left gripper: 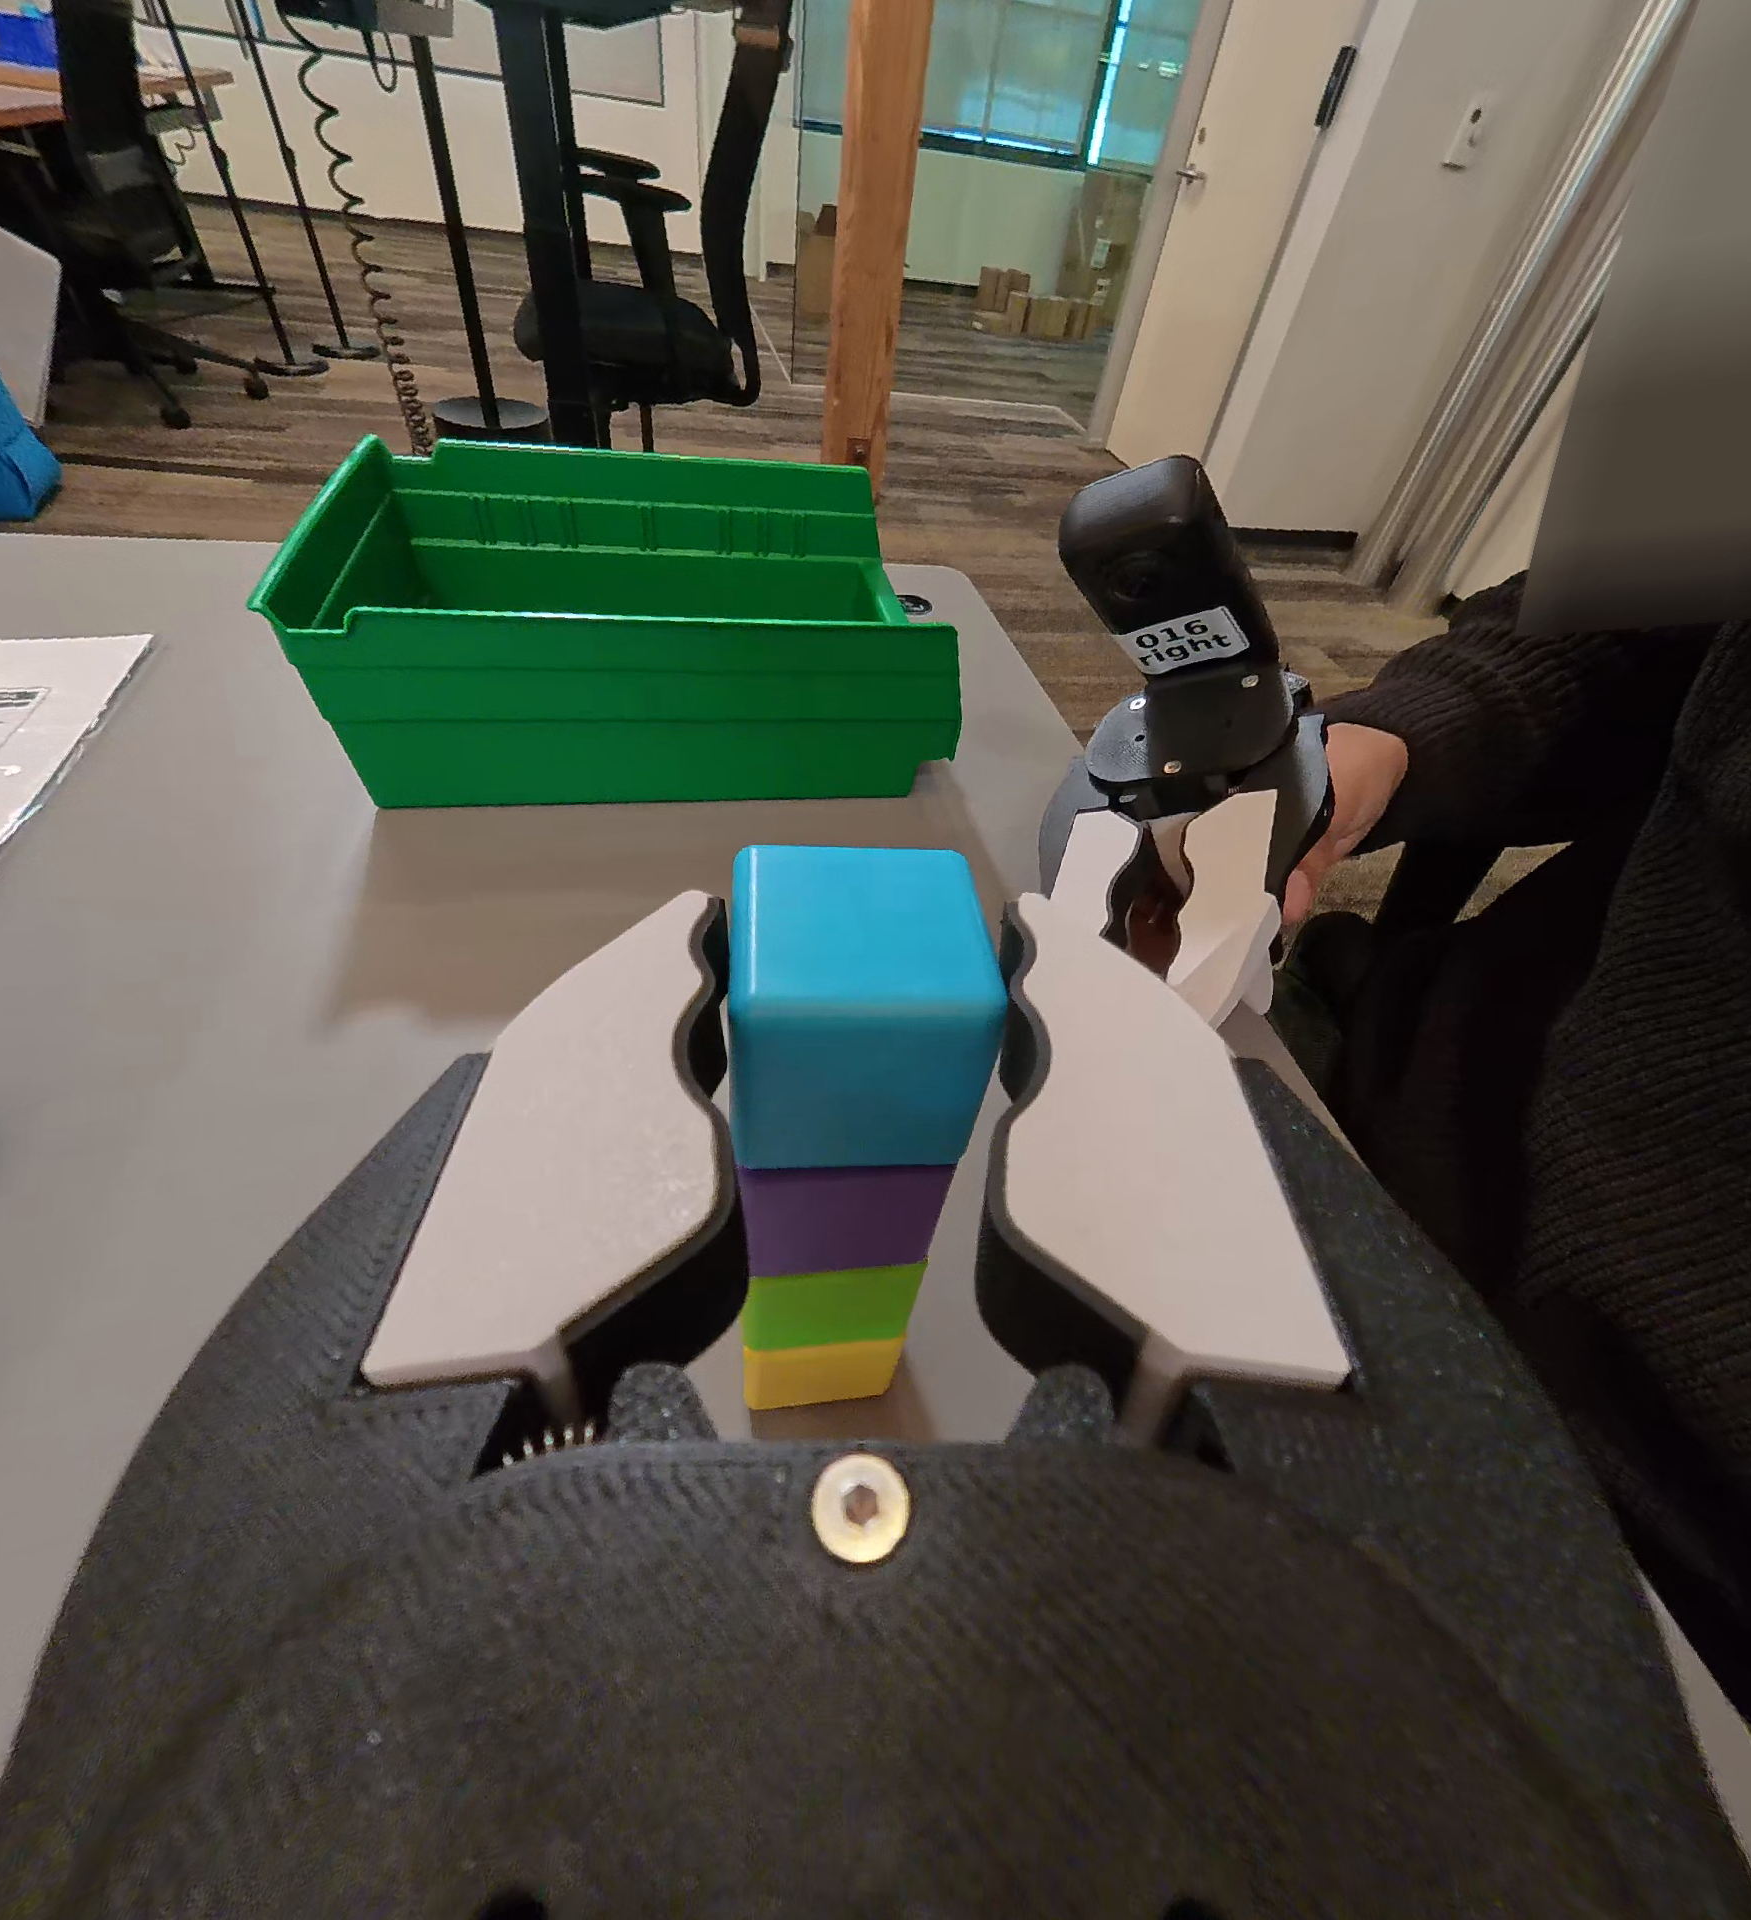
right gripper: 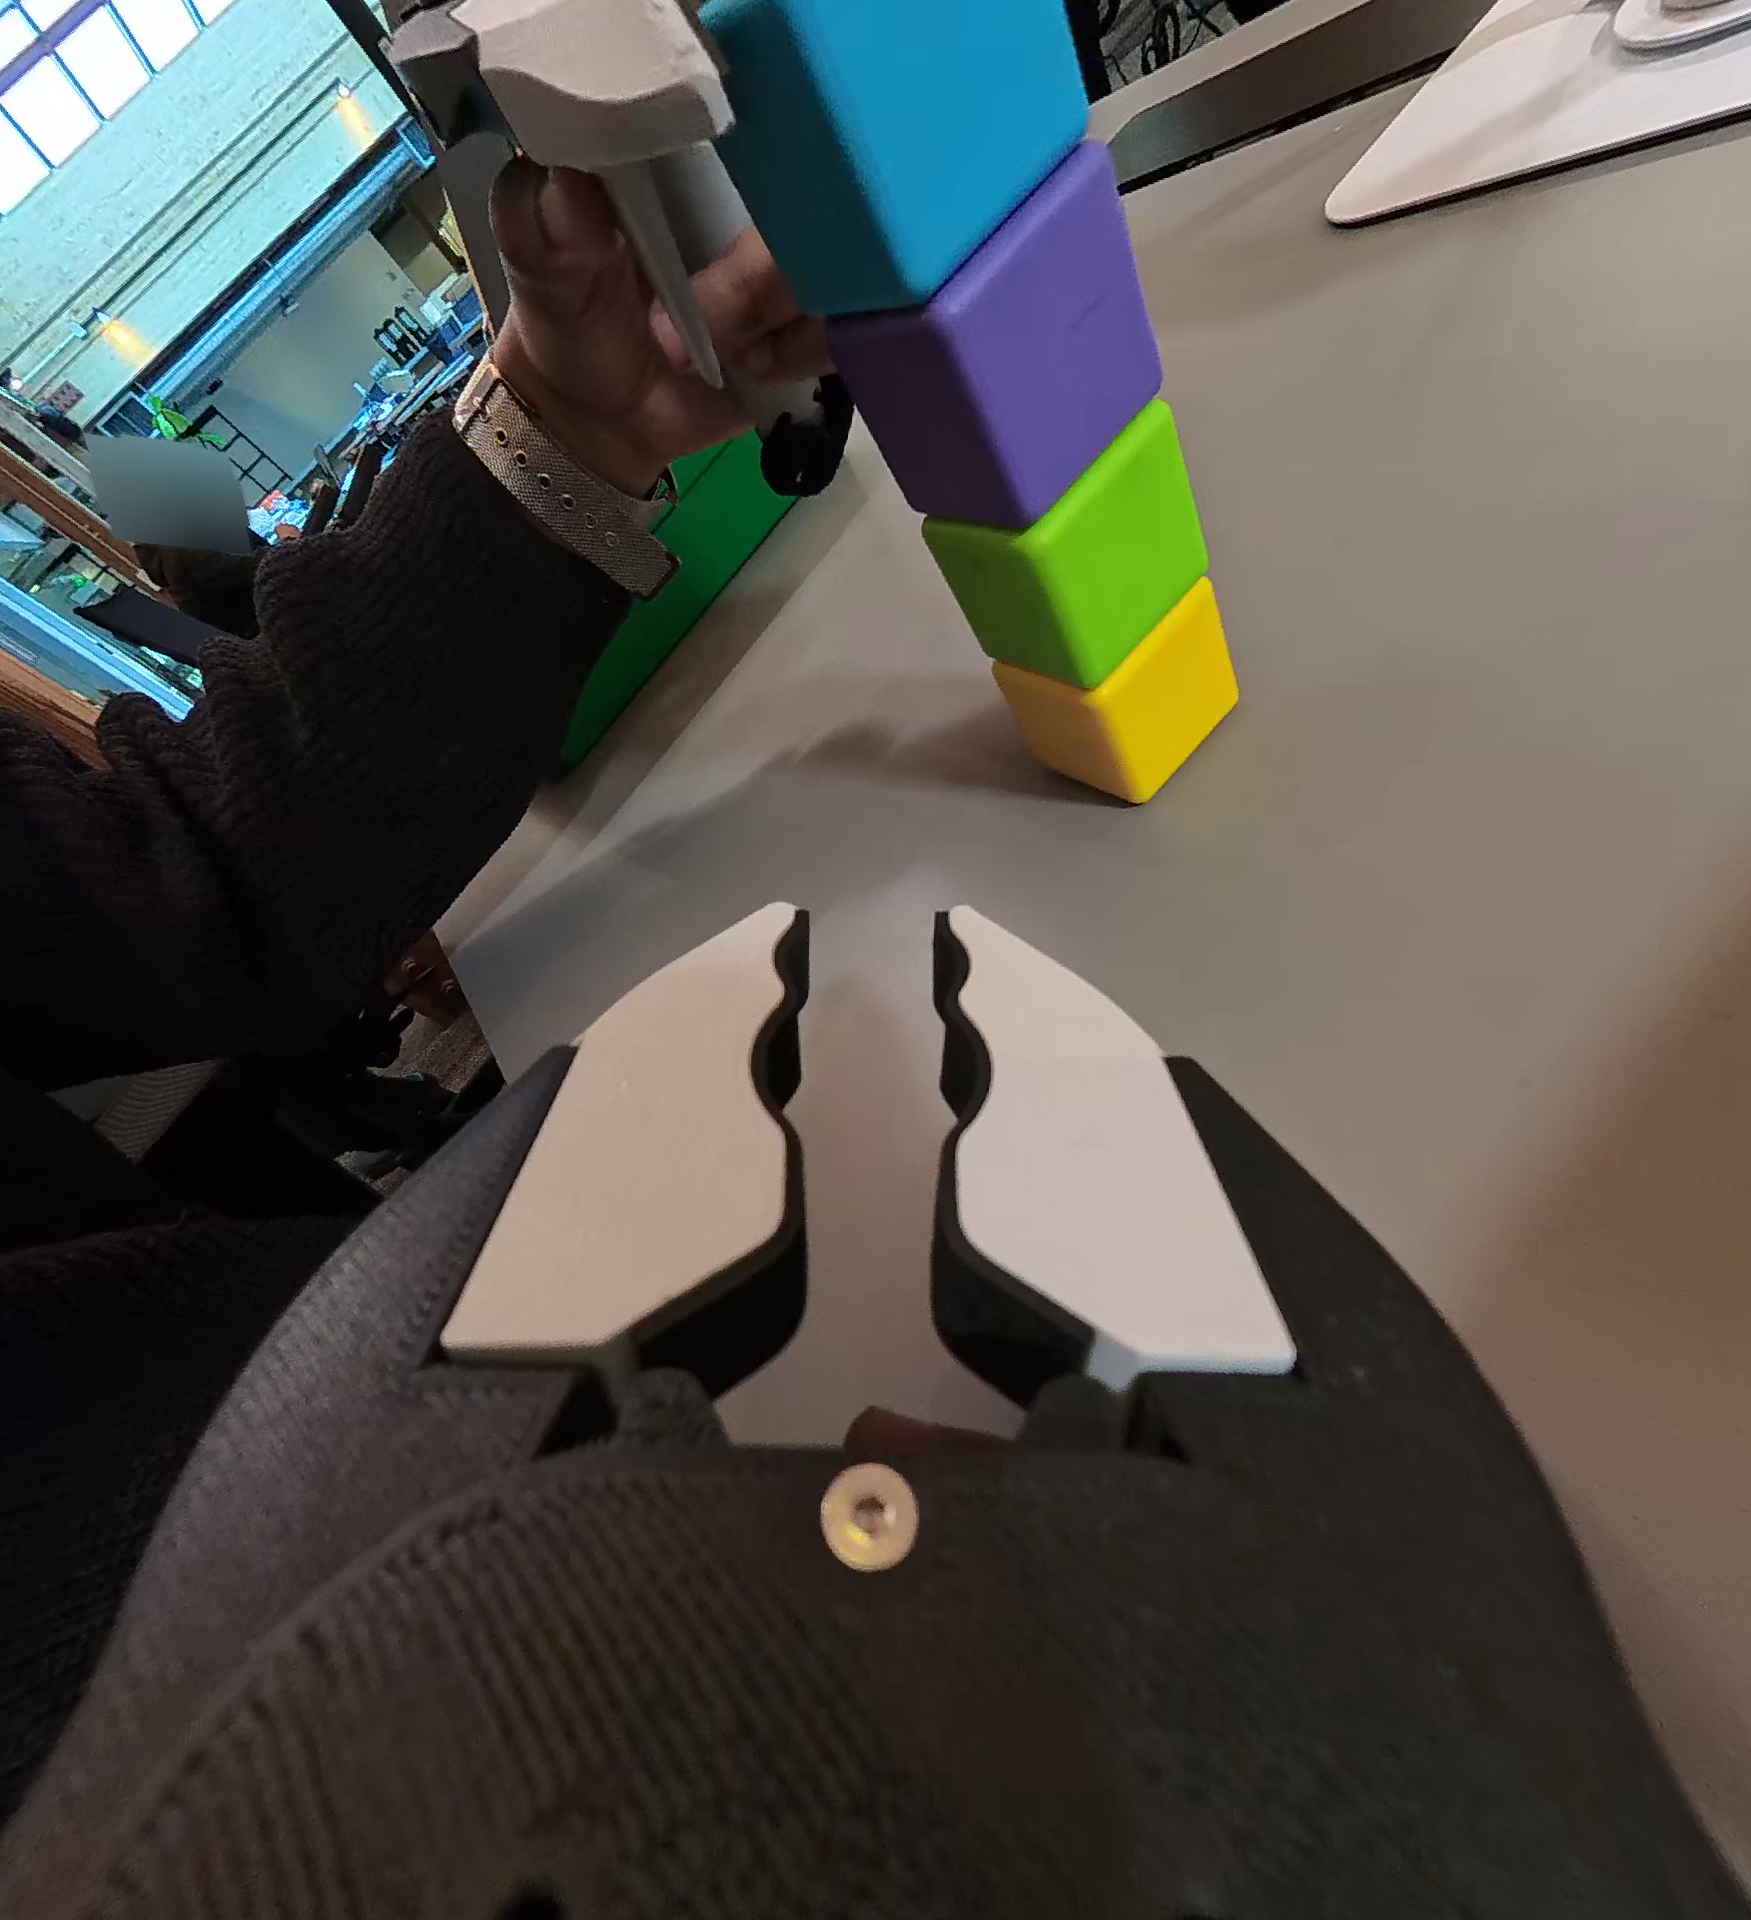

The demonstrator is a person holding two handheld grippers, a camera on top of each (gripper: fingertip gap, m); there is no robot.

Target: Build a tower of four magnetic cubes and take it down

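Left claw (left gripper: 860, 997) brackets the blue cube (left gripper: 866, 1023) topping a four-cube tower; whether its fingers (left gripper: 580, 1143) press the cube or stand just off it cannot be told. Below sit purple (left gripper: 845, 1216), green (left gripper: 835, 1304) and yellow (left gripper: 821, 1374) cubes on the grey worktop (left gripper: 175, 987). A green bin (left gripper: 601, 644) lies beyond the tower. Right of the tower, the right claw (right gripper: 871, 997) hovers slightly parted, holding nothing.

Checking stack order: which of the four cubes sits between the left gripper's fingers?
The blue cube, top of the stack. The left gripper brackets it; the purple cube, green cube and yellow cube sit below.
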